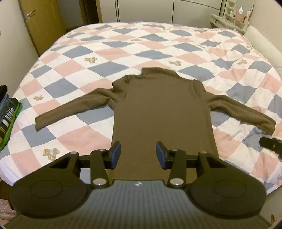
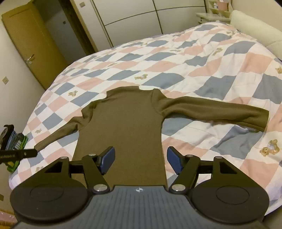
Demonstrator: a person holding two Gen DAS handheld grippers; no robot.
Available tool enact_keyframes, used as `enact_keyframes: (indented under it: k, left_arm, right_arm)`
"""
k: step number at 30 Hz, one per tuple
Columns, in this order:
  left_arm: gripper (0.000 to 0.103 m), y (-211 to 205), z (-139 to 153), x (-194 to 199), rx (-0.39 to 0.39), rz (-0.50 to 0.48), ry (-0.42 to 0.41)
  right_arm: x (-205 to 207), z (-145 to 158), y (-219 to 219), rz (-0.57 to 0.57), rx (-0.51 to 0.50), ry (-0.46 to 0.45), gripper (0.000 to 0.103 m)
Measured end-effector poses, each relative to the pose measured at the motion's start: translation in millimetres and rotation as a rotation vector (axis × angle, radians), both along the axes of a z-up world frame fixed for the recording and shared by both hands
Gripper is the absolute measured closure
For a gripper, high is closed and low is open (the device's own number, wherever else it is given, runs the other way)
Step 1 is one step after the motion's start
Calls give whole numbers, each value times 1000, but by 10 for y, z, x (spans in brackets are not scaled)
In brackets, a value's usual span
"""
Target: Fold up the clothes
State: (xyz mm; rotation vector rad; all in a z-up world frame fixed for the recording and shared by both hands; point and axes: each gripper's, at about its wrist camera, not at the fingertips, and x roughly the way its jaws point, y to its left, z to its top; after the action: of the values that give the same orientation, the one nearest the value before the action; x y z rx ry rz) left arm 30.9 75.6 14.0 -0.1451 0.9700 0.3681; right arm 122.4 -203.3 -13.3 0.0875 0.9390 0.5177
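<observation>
An olive-brown long-sleeved turtleneck (image 1: 162,109) (image 2: 126,123) lies flat on the bed, collar pointing away, both sleeves spread out to the sides. My left gripper (image 1: 138,155) hovers open above the shirt's lower hem, blue pads apart with nothing between them. My right gripper (image 2: 141,160) is also open, over the lower right part of the shirt body. The tip of the right gripper (image 1: 271,145) shows at the right edge of the left wrist view, near the right cuff (image 1: 267,126). The left gripper's tip (image 2: 19,154) appears by the left cuff (image 2: 40,147).
The bed carries a pink, blue and white checked quilt (image 1: 109,52) (image 2: 220,82) with small bear motifs. A stack of folded clothes (image 1: 8,112) (image 2: 13,142) sits at the bed's left edge. A wooden door (image 2: 30,44), wardrobe (image 2: 134,15) and dresser (image 1: 229,19) stand beyond.
</observation>
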Motion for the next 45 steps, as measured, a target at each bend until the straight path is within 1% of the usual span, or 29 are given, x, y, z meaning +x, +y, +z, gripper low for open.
enact_keyframes:
  k: [3, 8, 13, 17, 29, 35, 43, 45]
  left_arm:
    - [62, -71, 34, -82, 4, -10, -5]
    - [62, -190, 8, -205, 1, -30, 20]
    - [60, -206, 13, -305, 5, -34, 31]
    - [59, -213, 1, -381, 2, -31, 47]
    - [59, -264, -266, -611, -40, -25, 142]
    - [58, -259, -270, -672, -51, -11, 149]
    - [57, -166, -272, -634, -59, -6, 151]
    - [57, -88, -304, -609, -82, 0, 146]
  right_arm:
    - [-72, -2, -37, 5, -6, -1, 31]
    - [-159, 13, -76, -4, -34, 15, 28]
    - [-258, 11, -98, 1, -52, 33, 25]
    - [-321, -27, -127, 0, -63, 58, 24]
    - [-520, -279, -190, 6, -118, 156, 24]
    - [-548, -291, -165, 22, -135, 166, 23]
    - [-490, -303, -73, 32, -141, 174, 23]
    - [-460, -327, -28, 33, -143, 182, 23]
